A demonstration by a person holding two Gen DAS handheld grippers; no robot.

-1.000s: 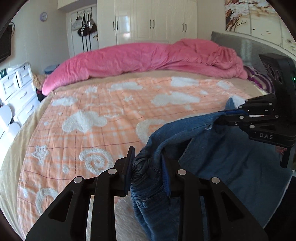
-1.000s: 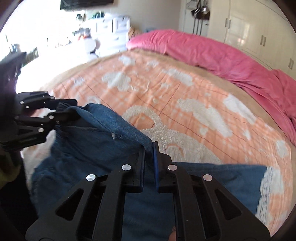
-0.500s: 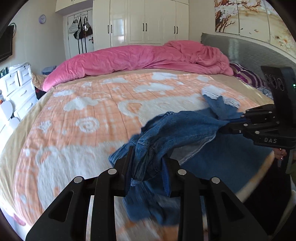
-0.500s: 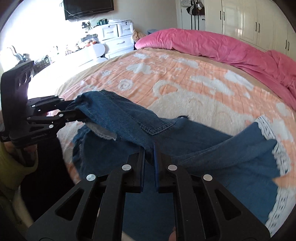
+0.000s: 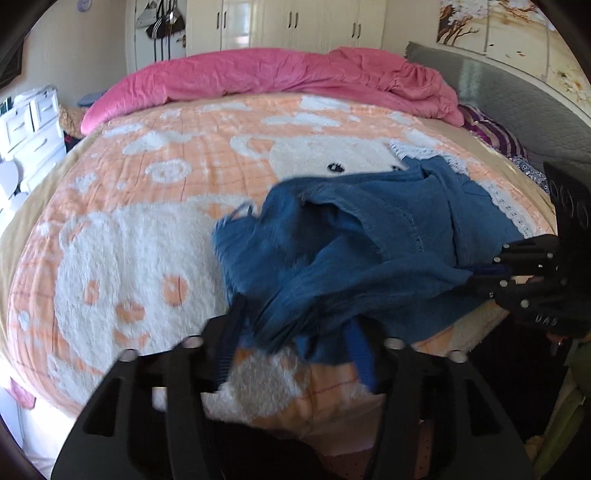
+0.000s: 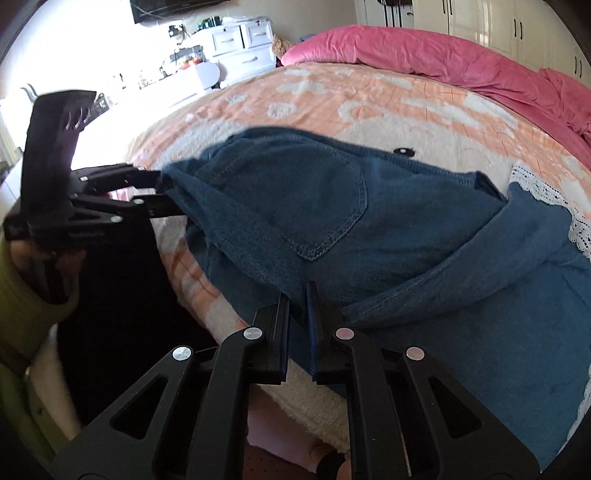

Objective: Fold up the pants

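Note:
Blue denim pants (image 5: 369, 236) with white lace hems (image 6: 546, 192) lie bunched near the front edge of the bed. My left gripper (image 5: 295, 332) has its jaws spread wide, with a fold of the denim lying between them; it also shows in the right wrist view (image 6: 166, 192) at the waistband's left corner. My right gripper (image 6: 298, 295) is shut on the denim edge near a back pocket (image 6: 317, 206); it shows at the right of the left wrist view (image 5: 480, 271).
The bed carries an orange and white plush blanket (image 5: 155, 236) with a rolled pink duvet (image 5: 280, 77) at its far side. White drawers (image 5: 29, 129) stand left, wardrobes (image 5: 295, 22) behind, a grey headboard (image 5: 498, 96) right.
Both grippers have drawn back toward the bed's front edge and lowered the pants onto the blanket. My left gripper's jaws have spread apart around the denim.

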